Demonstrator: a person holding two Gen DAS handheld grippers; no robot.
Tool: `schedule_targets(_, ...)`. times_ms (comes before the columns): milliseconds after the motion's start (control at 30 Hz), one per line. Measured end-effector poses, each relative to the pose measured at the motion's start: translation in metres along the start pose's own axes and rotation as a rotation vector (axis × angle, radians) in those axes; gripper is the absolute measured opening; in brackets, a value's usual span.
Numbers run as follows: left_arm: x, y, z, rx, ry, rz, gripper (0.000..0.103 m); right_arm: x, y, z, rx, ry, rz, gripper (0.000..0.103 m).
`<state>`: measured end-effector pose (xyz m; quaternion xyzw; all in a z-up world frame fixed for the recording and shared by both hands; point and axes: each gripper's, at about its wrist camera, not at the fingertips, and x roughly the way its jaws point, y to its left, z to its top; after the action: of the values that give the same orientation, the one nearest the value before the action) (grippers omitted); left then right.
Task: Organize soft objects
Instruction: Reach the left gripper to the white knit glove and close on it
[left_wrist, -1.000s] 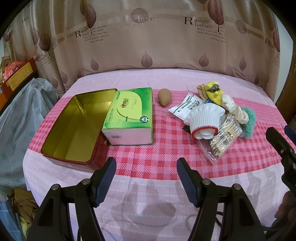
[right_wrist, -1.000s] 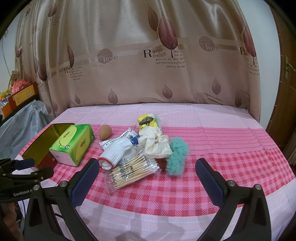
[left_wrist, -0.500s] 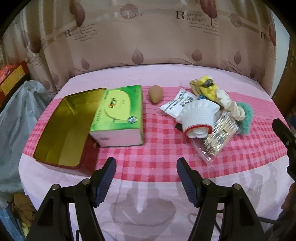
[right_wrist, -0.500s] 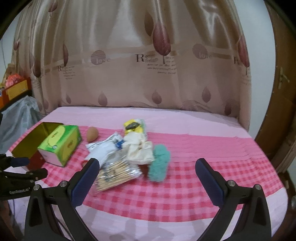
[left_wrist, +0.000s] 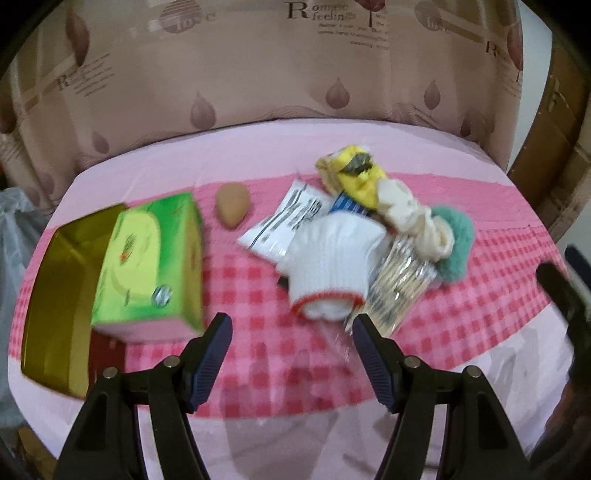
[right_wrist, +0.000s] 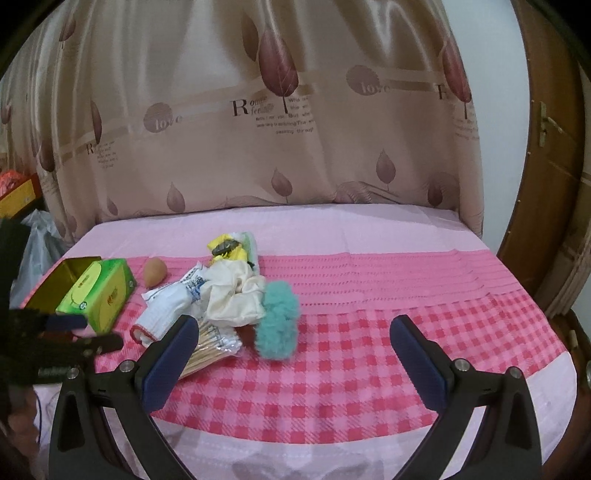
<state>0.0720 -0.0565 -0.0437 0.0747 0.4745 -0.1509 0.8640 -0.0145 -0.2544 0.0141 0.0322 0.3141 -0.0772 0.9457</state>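
Though light and limp, lying mid-pile right of the green tissue box (left_wrist: 147, 266) and open gold tin (left_wrist: 55, 295), white knit glove (left_wrist: 328, 269) best pinched at red-trimmed near cuff; left gripper (left_wrist: 291, 347) and right gripper (right_wrist: 291, 354) both spread, empty.

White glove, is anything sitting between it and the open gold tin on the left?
Yes. The green tissue box stands between the white glove and the gold tin, close against the tin's near wall; it must be cleared.
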Motion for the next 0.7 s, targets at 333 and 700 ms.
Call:
schedule_targets(333, 0.04, -0.018, 0.028, 0.058, 0.046, -0.031, 0.07, 0.014, -0.001, -0.002, 0.028, 0.05, 0.033, 0.103)
schedule_targets(700, 0.069, -0.013, 0.038, 0.07, 0.083, -0.075, 0.07, 0.03, -0.002, -0.009, 0.033, 0.1, 0.046, 0.103)
